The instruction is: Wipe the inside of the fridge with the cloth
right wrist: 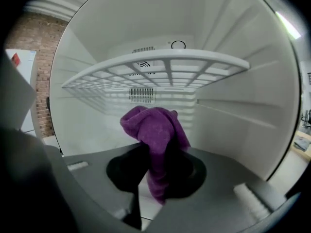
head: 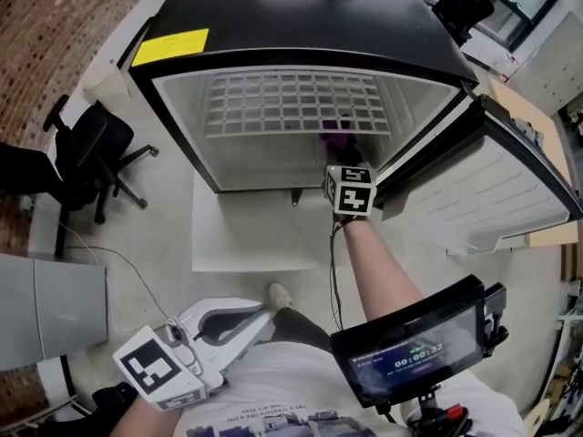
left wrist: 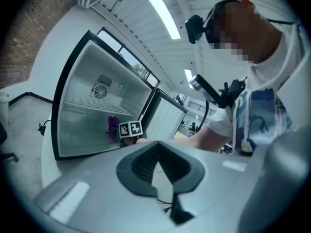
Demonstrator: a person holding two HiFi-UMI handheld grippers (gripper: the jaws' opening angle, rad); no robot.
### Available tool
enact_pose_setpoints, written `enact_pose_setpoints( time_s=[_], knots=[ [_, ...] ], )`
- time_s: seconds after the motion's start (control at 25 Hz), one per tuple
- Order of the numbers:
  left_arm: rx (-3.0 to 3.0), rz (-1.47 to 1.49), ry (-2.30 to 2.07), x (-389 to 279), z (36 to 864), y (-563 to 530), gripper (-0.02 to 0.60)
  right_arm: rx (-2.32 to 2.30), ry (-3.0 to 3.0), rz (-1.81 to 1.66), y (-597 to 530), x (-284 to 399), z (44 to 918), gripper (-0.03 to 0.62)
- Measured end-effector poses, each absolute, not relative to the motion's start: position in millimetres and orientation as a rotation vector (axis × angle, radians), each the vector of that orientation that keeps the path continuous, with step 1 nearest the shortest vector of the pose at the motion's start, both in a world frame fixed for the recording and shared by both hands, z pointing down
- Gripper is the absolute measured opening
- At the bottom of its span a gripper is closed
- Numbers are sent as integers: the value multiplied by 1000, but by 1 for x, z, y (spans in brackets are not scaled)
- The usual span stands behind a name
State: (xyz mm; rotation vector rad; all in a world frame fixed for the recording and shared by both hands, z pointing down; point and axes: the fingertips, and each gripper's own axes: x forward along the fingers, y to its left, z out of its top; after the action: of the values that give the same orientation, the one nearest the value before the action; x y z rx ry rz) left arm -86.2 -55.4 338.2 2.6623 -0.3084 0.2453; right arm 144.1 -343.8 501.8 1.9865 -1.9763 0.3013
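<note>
The small black fridge (head: pixel 301 25) stands open on the floor, its white inside (right wrist: pixel 97 106) bare except for a wire shelf (right wrist: pixel 160 64). My right gripper (head: pixel 344 153) reaches into the lower compartment below that shelf, shut on a purple cloth (right wrist: pixel 155 140) that bunches up out of the jaws. The cloth (head: pixel 334 135) shows just under the shelf in the head view. My left gripper (head: pixel 260 315) hangs low by the person's body, far from the fridge, shut with nothing in it. From the left gripper view the fridge (left wrist: pixel 92 106) and the cloth (left wrist: pixel 113 126) are seen at a distance.
The fridge door (head: pixel 492 185) swings open to the right. A black office chair (head: pixel 86 157) stands left of the fridge. A tablet-like screen (head: pixel 414 349) hangs at the person's chest. A brick wall (head: pixel 46 25) runs along the left.
</note>
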Motion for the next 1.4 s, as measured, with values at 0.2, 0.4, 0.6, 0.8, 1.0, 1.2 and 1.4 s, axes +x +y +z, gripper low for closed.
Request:
enact_pose_setpoints(
  time_s=[0.2, 0.4, 0.6, 0.8, 1.0, 1.2, 1.4],
  knots=[
    [2652, 267, -303, -86, 341, -53, 8, 1998, -1909, 337, -337, 157, 523, 77],
    [2637, 271, -340, -91, 344, -55, 8, 1954, -1931, 410, -335, 142, 548, 77],
    [2626, 271, -371, -92, 345, -55, 8, 1894, -1999, 434, -344, 110, 556, 77],
    [2608, 264, -443, -105, 345, -57, 8, 1817, -2076, 437, -354, 67, 558, 77],
    [2587, 250, -516, -117, 347, -57, 8, 1728, -2151, 434, -362, 21, 560, 77],
    [2563, 239, -592, -131, 347, -56, 8, 1654, -2227, 455, -370, -23, 560, 77],
    [2537, 231, -656, -145, 349, -53, 8, 1591, -2307, 508, -375, -64, 557, 77]
  ],
)
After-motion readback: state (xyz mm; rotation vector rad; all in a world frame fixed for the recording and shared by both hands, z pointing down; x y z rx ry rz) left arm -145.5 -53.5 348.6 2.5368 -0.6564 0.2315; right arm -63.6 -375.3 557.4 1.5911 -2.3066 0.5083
